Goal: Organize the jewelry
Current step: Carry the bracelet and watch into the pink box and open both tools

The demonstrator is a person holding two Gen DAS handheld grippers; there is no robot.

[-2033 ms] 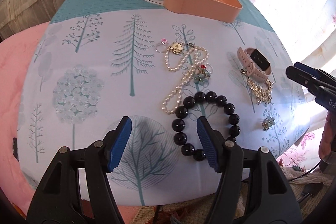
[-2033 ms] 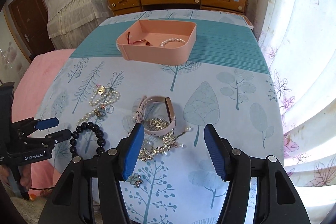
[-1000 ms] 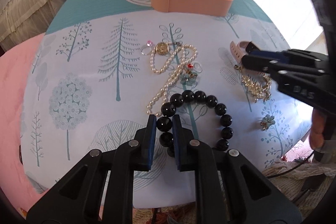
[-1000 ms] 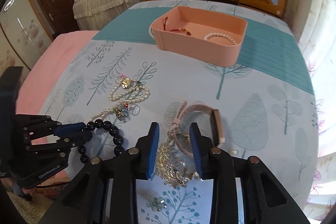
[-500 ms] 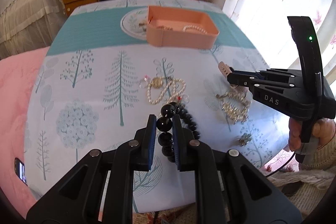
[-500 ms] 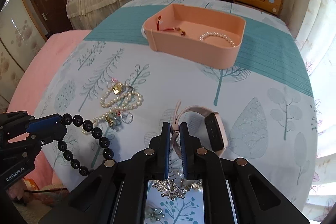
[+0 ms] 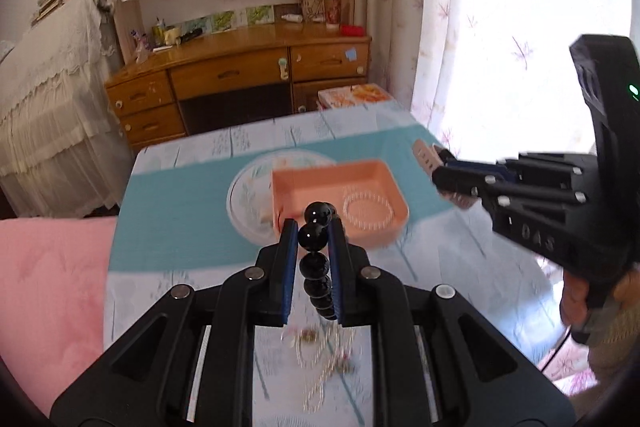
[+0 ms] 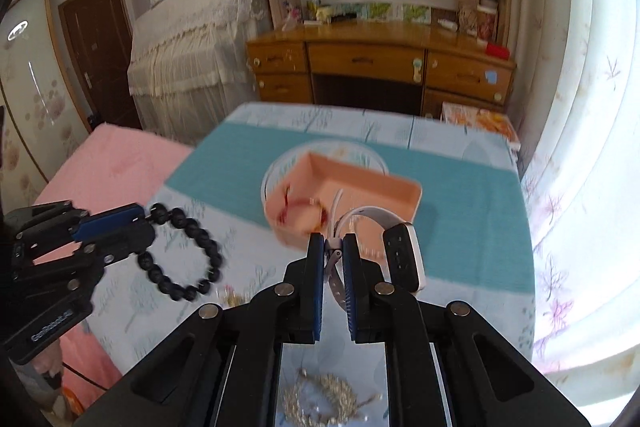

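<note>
The shallow salmon-pink plastic tray (image 8: pixel 404 193) already holds a small white pearl bracelet (image 7: pixel 368 207) and a thin red cord bracelet (image 8: pixel 298 207), so part of the sorting is done. Two more pieces are in the air just short of that tray. The left gripper (image 7: pixel 313 229) is clamped on a bracelet of large glossy black beads (image 7: pixel 316 259), which hangs from its blue pads (image 7: pixel 291 255) in front of the tray's near wall. The right gripper (image 8: pixel 332 245) is pinched on the pale strap of a pink-banded smartwatch with a dark oblong face (image 8: pixel 402 255), held beside the tray's near right corner; its jaws have just been closing, and the strap sits between them.

Neither piece is over the tray's floor yet, so both drops are still to do. Left on the tree-printed tablecloth (image 8: pixel 472 187), nearer the person than the tray, lie a tangle of white pearl strands with small charms (image 7: pixel 324 367) and a gold filigree leaf ornament (image 8: pixel 320 401). By my reckoning the job is a little under halfway
</note>
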